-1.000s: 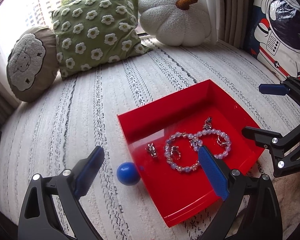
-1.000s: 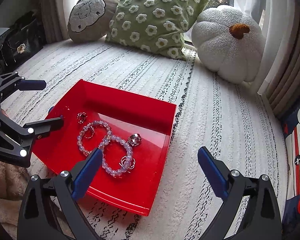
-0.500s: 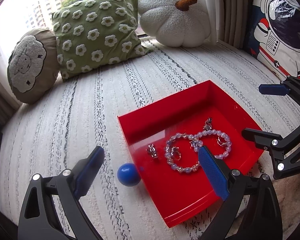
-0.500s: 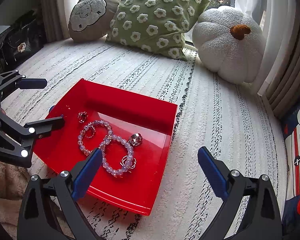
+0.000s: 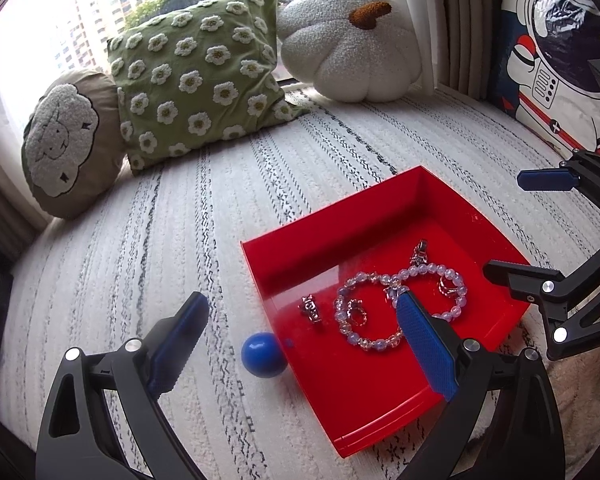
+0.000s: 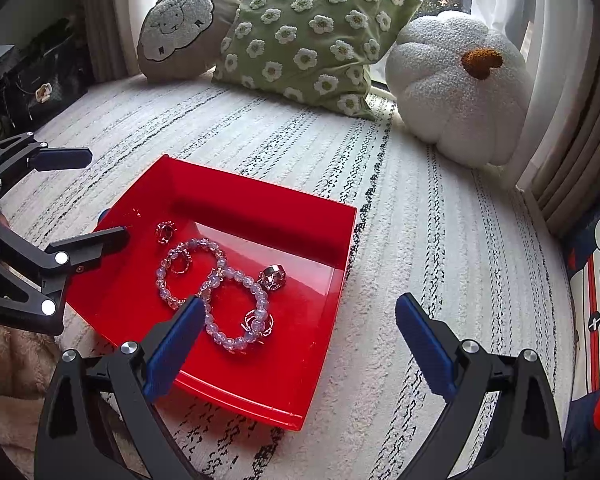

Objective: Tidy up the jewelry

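**Both grippers idle over the tray, almost nothing stirring**

Window-seat light falls across a white, black-flecked woven cover [image 5: 148,264] with a sheep cushion [image 5: 64,140], a green daisy pillow [image 5: 196,76] and a white pumpkin cushion [image 5: 352,48] propped along the glass. On that cover sits the red tray [image 5: 364,408], and the jewelry is already inside it: a beaded bracelet [image 5: 380,340] twisted into a figure-eight, a small ring [image 6: 165,231] near the tray's back corner, a silver charm [image 6: 274,276] beside the beads and another small ring [image 6: 260,322] against the near loop.

Over the last second very little has moved. The left view has drifted slightly, so the tray and the blue ball [image 5: 263,354] lying just outside its wall sit a touch lower than before; the beads and rings lie exactly as they did. The left gripper [image 5: 300,336] stays spread wide and empty, hovering over the tray's near-left edge, and the right gripper [image 6: 298,330] is likewise spread and empty over the tray's right side. Neither touches anything.

To my eye this is a pause, not progress: nothing new has gone in, and no piece has been picked up. The ball outside the wall looks like the only loose item, though whether it belongs to the job I cannot tell
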A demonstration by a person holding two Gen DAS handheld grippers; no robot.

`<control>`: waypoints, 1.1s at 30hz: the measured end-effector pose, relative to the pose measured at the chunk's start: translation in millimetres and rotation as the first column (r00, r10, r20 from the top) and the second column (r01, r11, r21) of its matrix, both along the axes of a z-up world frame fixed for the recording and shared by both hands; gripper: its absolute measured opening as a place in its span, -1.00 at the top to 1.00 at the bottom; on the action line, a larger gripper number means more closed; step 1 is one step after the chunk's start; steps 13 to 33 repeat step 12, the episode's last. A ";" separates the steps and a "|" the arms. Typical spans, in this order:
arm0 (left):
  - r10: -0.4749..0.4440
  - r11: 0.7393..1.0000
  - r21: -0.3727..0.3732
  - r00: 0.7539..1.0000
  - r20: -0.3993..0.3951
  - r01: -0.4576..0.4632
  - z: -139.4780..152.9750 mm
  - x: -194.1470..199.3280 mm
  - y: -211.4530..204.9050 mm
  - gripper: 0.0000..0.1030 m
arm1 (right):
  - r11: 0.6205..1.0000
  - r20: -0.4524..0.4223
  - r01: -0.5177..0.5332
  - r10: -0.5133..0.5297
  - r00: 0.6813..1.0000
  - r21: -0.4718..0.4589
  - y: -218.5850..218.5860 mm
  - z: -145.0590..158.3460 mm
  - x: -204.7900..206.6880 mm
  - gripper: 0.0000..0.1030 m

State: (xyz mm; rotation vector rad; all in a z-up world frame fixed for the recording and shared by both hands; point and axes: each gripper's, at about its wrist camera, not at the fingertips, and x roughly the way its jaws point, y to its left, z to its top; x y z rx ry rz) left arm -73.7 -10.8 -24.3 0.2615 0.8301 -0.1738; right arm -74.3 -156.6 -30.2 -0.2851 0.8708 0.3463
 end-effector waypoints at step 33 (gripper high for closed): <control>-0.011 1.000 -0.004 1.000 -0.014 0.011 -0.5 2.1 -0.5 -0.76 | 1.000 0.001 -0.002 0.002 1.000 0.000 -0.6 -0.1 -0.7 -0.83</control>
